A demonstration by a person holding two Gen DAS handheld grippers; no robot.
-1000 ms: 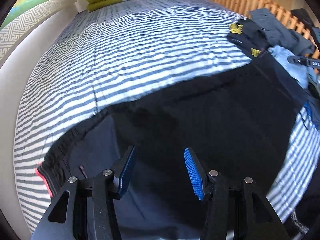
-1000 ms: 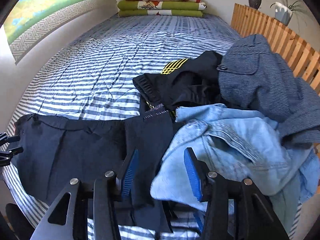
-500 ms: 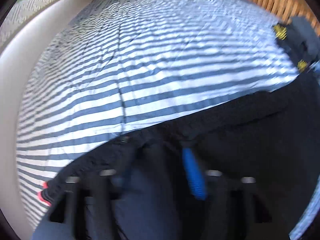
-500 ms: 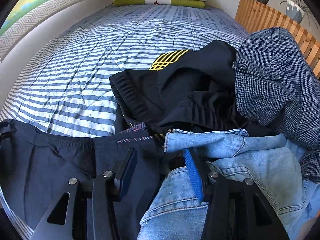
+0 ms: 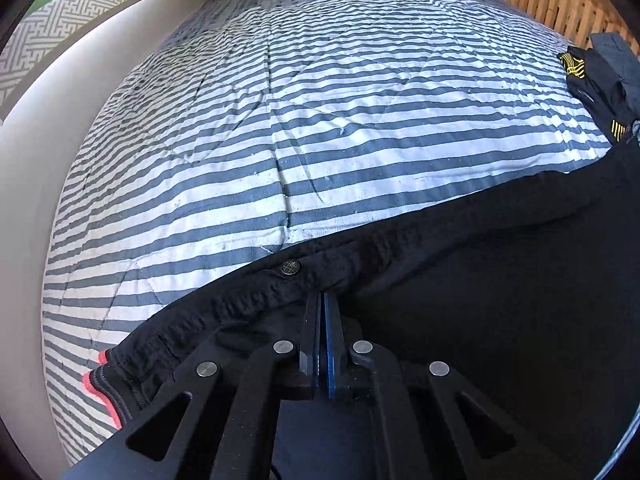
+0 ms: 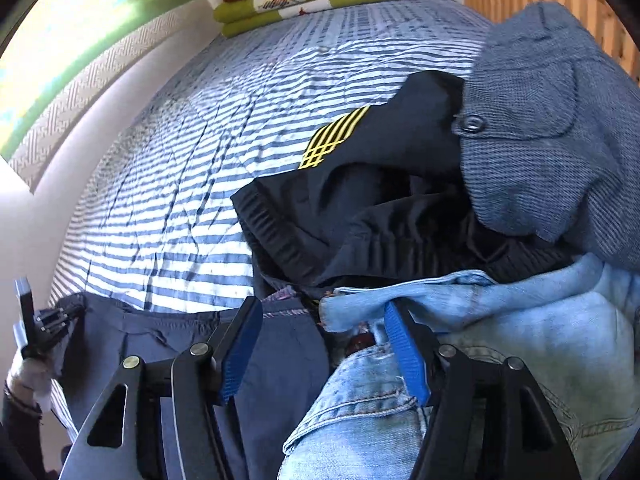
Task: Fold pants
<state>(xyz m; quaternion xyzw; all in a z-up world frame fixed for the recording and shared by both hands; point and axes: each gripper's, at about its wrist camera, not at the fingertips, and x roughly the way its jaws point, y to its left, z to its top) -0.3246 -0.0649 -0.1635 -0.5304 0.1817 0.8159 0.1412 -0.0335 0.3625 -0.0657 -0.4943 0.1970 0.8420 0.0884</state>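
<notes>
The left gripper [image 5: 322, 300] has its jaws pressed together on the waistband of the dark pants [image 5: 500, 300], just below a round button [image 5: 291, 267]; the pants lie flat on the striped bed [image 5: 320, 120], spreading to the right of those jaws and toward the camera; a pink-edged hem [image 5: 100, 384] shows to the jaws' lower left. The right gripper [image 6: 324, 344] has its jaws wide apart, holding nothing; the left blue pad [image 6: 240, 352] hangs over the pants' [image 6: 280, 360] far end, the right pad [image 6: 404, 352] over light blue jeans [image 6: 520, 340]. Ahead of those jaws sits a black garment with yellow stripes [image 6: 360, 184], and to its right a grey-blue jacket [image 6: 560, 140]; folded green blankets [image 6: 308, 0] lie at the far end of the bed.
</notes>
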